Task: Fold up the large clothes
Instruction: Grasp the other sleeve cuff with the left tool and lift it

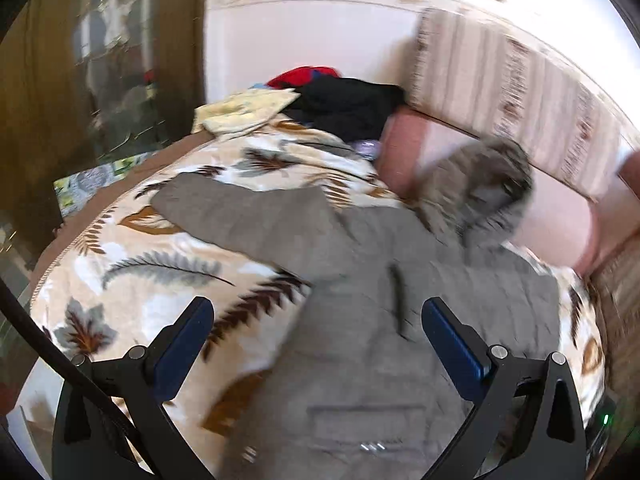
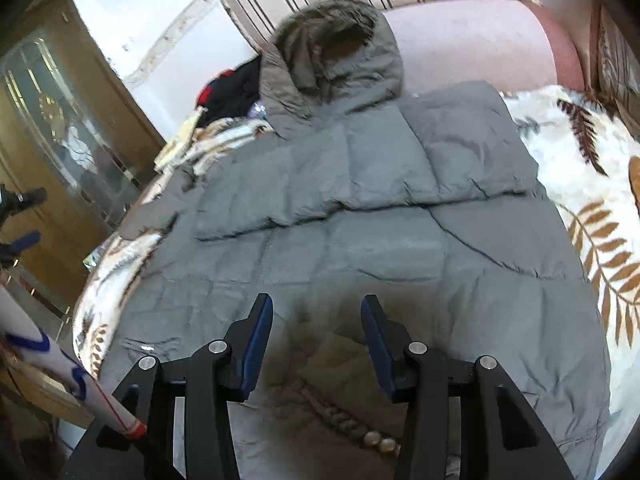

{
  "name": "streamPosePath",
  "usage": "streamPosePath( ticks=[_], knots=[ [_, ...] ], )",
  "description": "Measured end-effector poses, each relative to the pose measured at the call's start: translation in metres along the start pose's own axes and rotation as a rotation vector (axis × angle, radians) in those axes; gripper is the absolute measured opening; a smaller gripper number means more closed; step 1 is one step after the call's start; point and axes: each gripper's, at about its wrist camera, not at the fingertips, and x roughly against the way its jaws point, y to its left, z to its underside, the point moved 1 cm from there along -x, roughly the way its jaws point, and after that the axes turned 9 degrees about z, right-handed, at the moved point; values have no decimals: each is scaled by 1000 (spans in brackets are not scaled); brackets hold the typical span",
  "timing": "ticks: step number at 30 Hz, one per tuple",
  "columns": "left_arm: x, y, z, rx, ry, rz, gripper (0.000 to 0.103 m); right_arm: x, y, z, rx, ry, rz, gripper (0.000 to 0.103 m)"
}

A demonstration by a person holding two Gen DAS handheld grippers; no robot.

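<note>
On the leaf-patterned blanket (image 1: 132,256) lies the grey padded coat (image 2: 360,208) (hood (image 2: 332,52) toward the pink cushion (image 2: 472,40)); the left gripper (image 1: 318,324) and right gripper (image 2: 316,320) hover above, fingers apart, holding nothing.

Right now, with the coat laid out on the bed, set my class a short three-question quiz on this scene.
1. True or false: the right tool is clamped on the grey coat.
2. Which sleeve is folded across the coat's body? A) the one nearer the leaf-patterned blanket's open side B) the one nearer the wooden cabinet
3. What trims the hood?

Key: 1 false, both tools, left too, stand open above the coat; 2 A; 3 fur.
</note>
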Motion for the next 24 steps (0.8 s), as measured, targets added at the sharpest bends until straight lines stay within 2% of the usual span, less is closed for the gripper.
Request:
streamPosePath(
  ticks=[3, 9, 14, 19, 24],
  knots=[
    [-22, 46, -33, 102, 12, -74, 103, -4, -6, 1, 7, 13, 9, 50],
    [-77, 139, -63, 291, 84, -121, 103, -3, -6, -8, -26, -2, -38, 50],
    [-111, 204, -68, 392, 123, -123, 91, -5, 14, -12, 35, -20, -40, 50],
    [-140, 262, -73, 533, 102, -88, 90, -1, 14, -12, 53, -47, -36, 50],
    [-173, 299, -84, 611, 59, -55, 86, -16, 10, -11, 64, -17, -1, 50]
  ],
)
